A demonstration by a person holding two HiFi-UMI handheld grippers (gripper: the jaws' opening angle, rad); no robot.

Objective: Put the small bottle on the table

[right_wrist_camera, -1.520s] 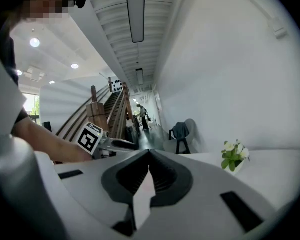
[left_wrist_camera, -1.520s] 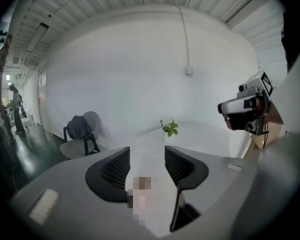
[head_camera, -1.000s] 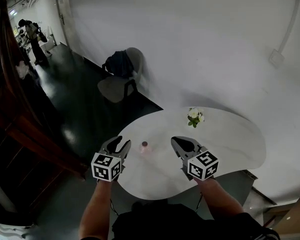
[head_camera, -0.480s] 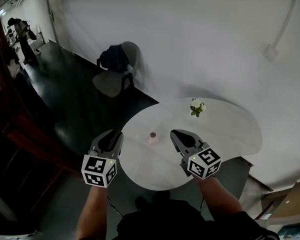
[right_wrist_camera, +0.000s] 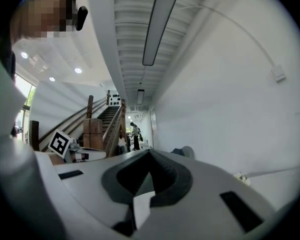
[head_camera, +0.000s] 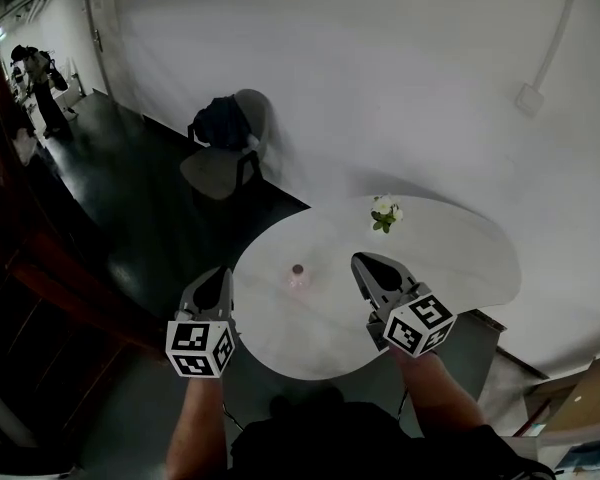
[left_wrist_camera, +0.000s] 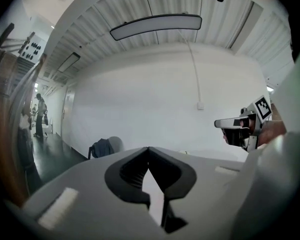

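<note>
Left tool (head_camera: 218,278) pulled back, jaws now pressed together, empty like the right tool (head_camera: 366,261). Small bottle (head_camera: 298,272) stands free on the tabletop (head_camera: 450,258), so basically done.

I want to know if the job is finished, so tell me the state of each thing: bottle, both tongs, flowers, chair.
bottle: upright on the table, nothing holding it.
left tongs: shut, empty.
right tongs: shut, empty, over the table.
flowers: standing on the table's far side.
chair: by the wall, dark bag on it.
</note>
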